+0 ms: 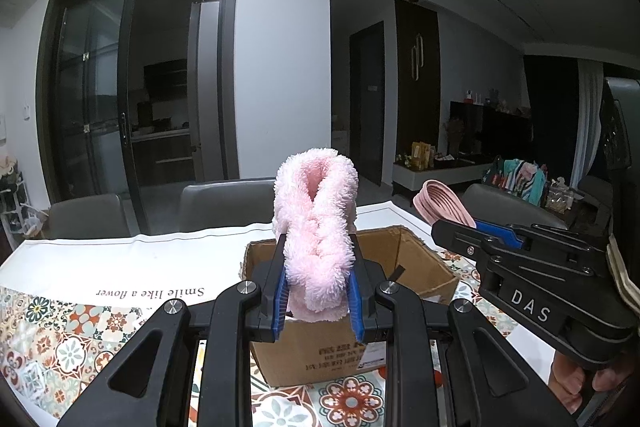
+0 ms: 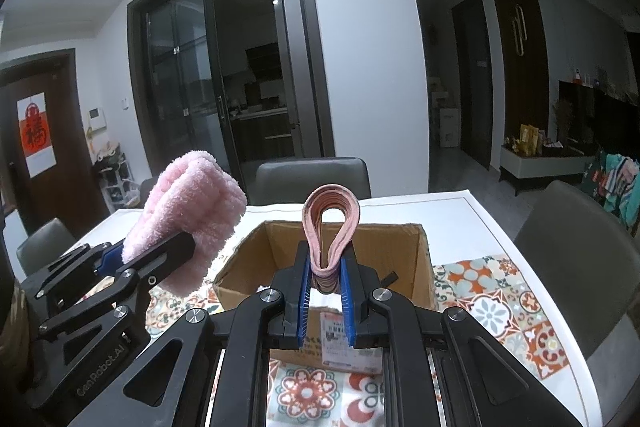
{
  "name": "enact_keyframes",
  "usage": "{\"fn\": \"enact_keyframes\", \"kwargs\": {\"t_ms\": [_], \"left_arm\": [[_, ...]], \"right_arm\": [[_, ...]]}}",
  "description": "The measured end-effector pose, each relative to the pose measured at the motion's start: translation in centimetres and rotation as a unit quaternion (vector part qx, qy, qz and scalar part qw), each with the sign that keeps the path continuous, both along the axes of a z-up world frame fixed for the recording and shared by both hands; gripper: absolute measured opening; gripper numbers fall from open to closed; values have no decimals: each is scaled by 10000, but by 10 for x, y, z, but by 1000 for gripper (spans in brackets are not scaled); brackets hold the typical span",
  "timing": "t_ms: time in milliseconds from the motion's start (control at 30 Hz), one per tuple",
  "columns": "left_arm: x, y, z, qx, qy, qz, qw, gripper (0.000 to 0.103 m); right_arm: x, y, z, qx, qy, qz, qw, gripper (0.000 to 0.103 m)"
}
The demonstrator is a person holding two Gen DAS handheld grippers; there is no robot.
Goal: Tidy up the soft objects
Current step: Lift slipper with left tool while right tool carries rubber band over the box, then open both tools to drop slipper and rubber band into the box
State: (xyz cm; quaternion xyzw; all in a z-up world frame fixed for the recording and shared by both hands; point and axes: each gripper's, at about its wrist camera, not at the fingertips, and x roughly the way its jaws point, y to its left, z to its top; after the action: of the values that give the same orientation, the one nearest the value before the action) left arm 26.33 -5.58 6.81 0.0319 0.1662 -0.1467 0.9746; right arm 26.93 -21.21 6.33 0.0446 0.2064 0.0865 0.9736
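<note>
My left gripper (image 1: 319, 291) is shut on a fluffy pink braided headband (image 1: 318, 227), held upright above the open cardboard box (image 1: 420, 267). From the right wrist view the same fluffy headband (image 2: 188, 211) shows at the left, clamped in the left gripper (image 2: 160, 255). My right gripper (image 2: 325, 285) is shut on a flat loop of thin pink bands (image 2: 330, 223), which stands up over the box (image 2: 380, 247). In the left wrist view that pink loop (image 1: 442, 205) sticks out of the right gripper (image 1: 472, 227) at the right. The box looks empty inside.
The box stands on a table with a patterned tile cloth (image 1: 72, 339) and a white runner (image 1: 120, 267). Grey chairs (image 1: 224, 203) line the far side, another chair (image 2: 576, 259) is at the right. A hand (image 1: 576, 387) grips the right tool.
</note>
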Motion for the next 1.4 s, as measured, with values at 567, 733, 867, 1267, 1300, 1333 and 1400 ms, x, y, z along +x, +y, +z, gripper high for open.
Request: {"fn": "enact_keyframes", "kwargs": {"t_ms": [567,733,867,1267,1300,1333,1400], "left_arm": [[60,-9,-34,201,475,20,9987,26],[76,-13,-50,282,648,39,9975,26],[83,-14,-61,331,801,22,9962,27],[90,-17,-71,381,900,84,9952,36],[91,-15,-71,375,901,87,9952,37],[90,-15,-71,376,896,107,9952,38],[86,-14,-69,368,846,173,9956,42]], "right_arm": [[54,0,-29,-35,350,81,9994,15],[72,3,-41,-71,539,82,9985,15],[85,4,-51,-85,689,94,9975,15],[105,2,-70,-49,982,115,9951,35],[105,2,-70,-59,965,97,9953,36],[104,2,-70,-76,958,93,9953,36],[104,4,-70,-110,972,98,9952,36]]}}
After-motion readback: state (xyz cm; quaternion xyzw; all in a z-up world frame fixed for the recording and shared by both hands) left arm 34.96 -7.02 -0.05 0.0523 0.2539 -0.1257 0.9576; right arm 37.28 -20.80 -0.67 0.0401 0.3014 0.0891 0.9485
